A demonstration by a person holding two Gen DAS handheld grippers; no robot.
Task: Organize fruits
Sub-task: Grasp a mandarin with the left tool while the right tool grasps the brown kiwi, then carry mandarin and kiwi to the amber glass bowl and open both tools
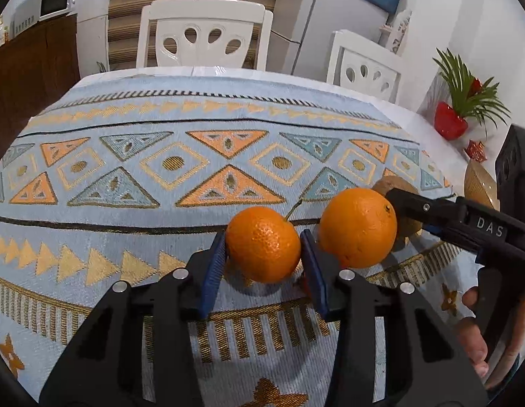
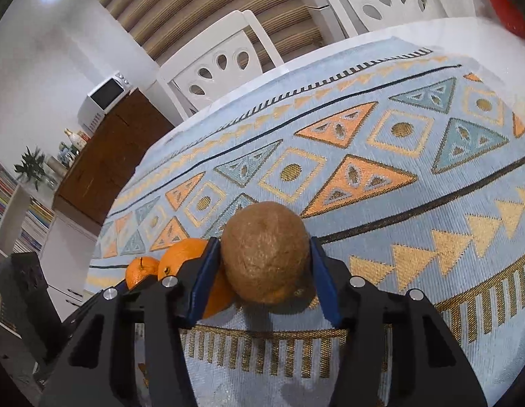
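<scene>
step: both grippers are at the grab stage, one fruit each; nothing lifted, judging by both fruits resting on the cloth.
left gripper (image 1: 264,249): blue pads flank the small orange (image 1: 263,243), lower centre of the left view. Pads look to touch or nearly touch its sides; can't tell if the pinch is firm.
right gripper (image 2: 266,254): jaws either side of the kiwi (image 2: 265,252), centre-bottom of the right view. Left pad on it, right pad at its edge; squeeze not confirmed.
big orange (image 1: 358,227): sits between the two, just beside both, touching the kiwi by the look of it.
bowl (image 1: 478,185): amber rim at right edge of the left view, probably the drop spot.
next: tighten, lift straight up so the big orange isn't knocked rolling.
</scene>
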